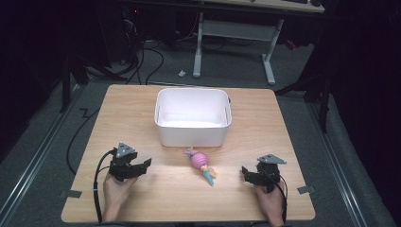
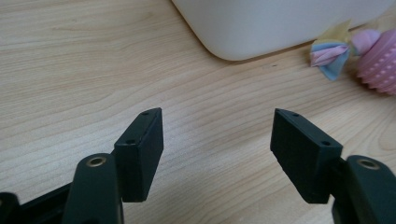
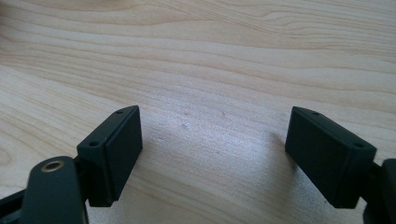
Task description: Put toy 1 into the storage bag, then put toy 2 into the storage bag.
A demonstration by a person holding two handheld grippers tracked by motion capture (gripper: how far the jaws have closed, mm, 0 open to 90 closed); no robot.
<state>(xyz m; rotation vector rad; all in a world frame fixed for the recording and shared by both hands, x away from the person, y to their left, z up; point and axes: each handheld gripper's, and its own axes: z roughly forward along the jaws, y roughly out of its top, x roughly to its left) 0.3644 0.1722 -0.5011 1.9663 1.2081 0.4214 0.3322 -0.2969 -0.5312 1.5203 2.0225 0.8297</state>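
Before you: light wooden table (image 1: 123,109), grain running crosswise, grey tape tab (image 1: 70,193) at your near-left edge, second tab (image 1: 306,189) near-right. Beyond far edge: grey carpet (image 1: 227,71), black cables (image 1: 151,61) looping across it, white scrap (image 1: 181,73), white desk frame (image 1: 235,35). Metal floor rail (image 1: 38,156) at your left.

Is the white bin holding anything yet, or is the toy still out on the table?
Empty. The white bin shows a bare white floor in the high view, and the pink toy lies on the table just in front of it.
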